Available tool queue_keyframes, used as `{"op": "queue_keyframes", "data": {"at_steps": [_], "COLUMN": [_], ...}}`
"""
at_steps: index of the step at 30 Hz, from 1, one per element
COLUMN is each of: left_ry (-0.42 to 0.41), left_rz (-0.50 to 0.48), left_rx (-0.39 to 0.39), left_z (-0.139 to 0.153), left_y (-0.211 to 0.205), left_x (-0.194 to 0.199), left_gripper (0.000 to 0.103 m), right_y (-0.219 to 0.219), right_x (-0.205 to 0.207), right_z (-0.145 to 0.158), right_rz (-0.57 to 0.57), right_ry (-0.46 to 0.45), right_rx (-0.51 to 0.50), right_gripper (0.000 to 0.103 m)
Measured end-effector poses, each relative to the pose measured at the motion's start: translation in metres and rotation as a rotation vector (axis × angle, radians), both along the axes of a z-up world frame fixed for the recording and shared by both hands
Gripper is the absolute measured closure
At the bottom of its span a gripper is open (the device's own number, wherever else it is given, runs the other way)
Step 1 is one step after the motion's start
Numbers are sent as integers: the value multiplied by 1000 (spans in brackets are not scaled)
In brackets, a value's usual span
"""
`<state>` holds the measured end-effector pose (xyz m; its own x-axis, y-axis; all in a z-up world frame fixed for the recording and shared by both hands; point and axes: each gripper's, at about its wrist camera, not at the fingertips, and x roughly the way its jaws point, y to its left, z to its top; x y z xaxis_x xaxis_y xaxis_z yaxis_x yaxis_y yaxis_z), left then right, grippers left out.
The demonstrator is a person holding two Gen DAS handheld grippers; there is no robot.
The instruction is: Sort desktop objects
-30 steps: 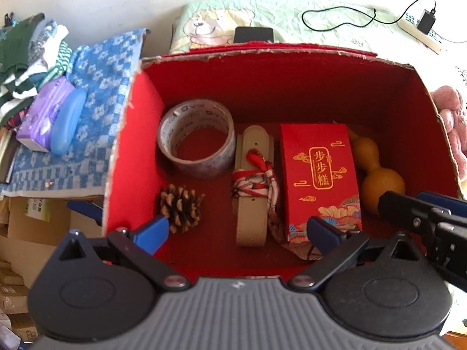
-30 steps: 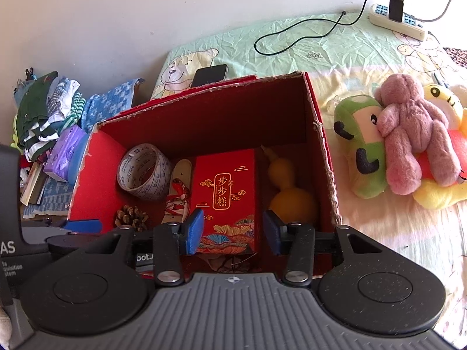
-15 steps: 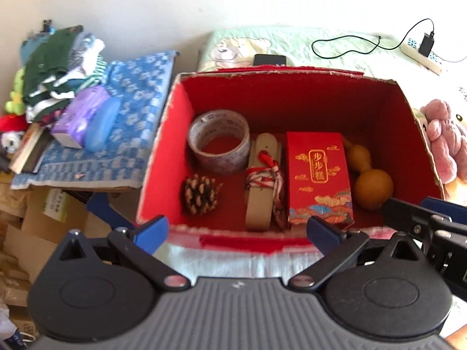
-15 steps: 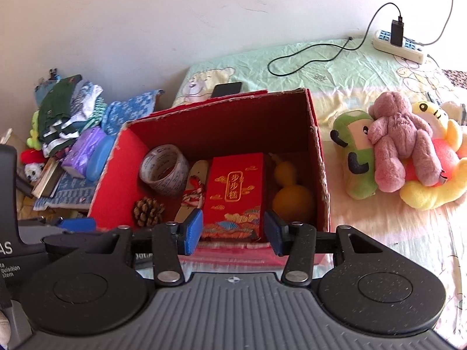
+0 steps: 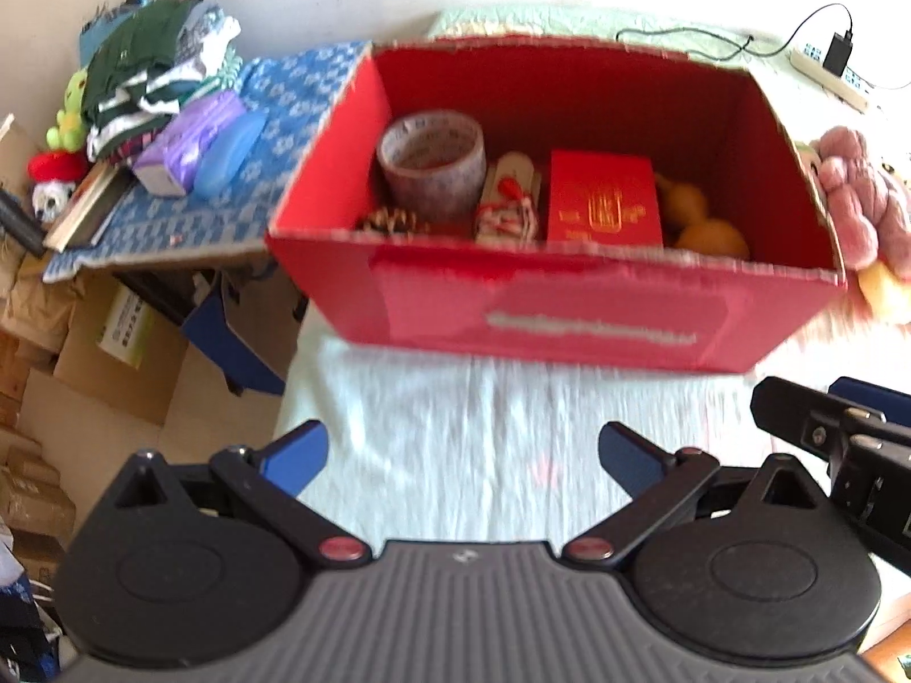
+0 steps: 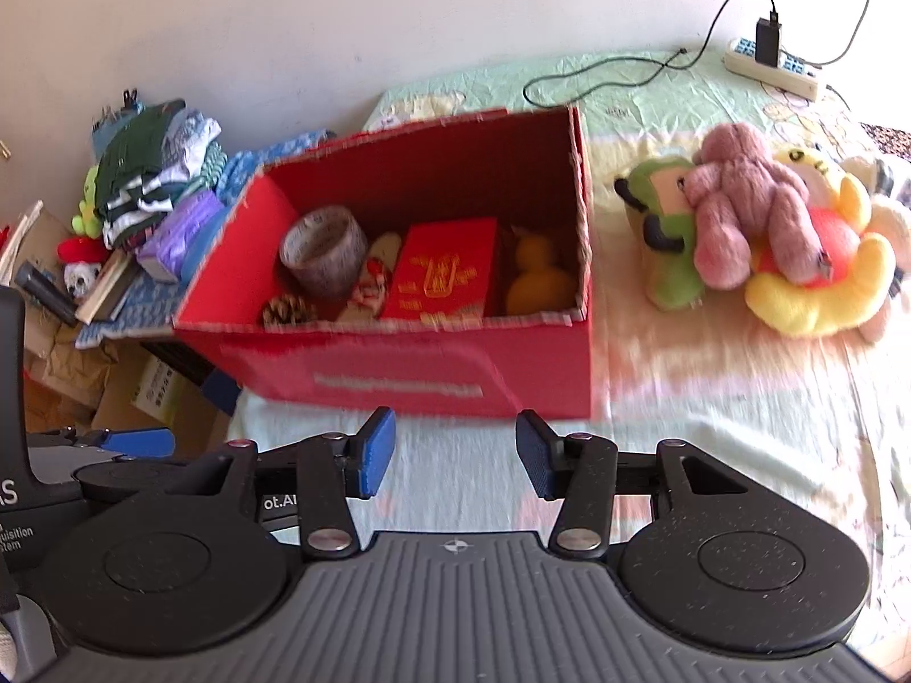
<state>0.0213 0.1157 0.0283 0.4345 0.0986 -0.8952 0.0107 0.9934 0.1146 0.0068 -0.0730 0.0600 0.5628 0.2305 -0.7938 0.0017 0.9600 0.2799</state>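
Cardboard makes up the red box [image 6: 433, 364], which sits on the bed [image 6: 712, 427] with a tape roll [image 6: 323, 250], pine cone [image 6: 287, 309], red packet [image 6: 441, 273] and gourd [image 6: 538, 279] inside; it looks light but floppy, best gripped on a side wall near a corner. Both the left gripper [image 5: 462, 455] and right gripper [image 6: 455, 458] hang open and empty before it. White lettering on its front is too blurred to read; the packet's gold characters likewise.

left gripper [image 5: 462, 451] fingers apart, right gripper [image 6: 455, 458] likewise, seemingly empty
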Motion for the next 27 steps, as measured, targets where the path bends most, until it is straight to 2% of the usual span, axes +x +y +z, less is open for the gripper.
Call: {"op": "queue_keyframes", "data": {"at_steps": [10,20,27], "left_ry": [66,87,93], "left_rz": [17,45,84], "left_rx": [2,-7,-21], "left_z": [-28,-38,-42], "left_y": [-5,-3,13], "left_x": [-29,-47,-48], "left_gripper": [3,3,3], "right_y": [0,2,14], "right_x": [-30,-43,-40], "right_z": [-22,-33,-34], "right_rz": [28,55,97], "right_ry": [66,91,83], "right_rx": [-17,-4,3], "right_gripper": [53,53,53]}}
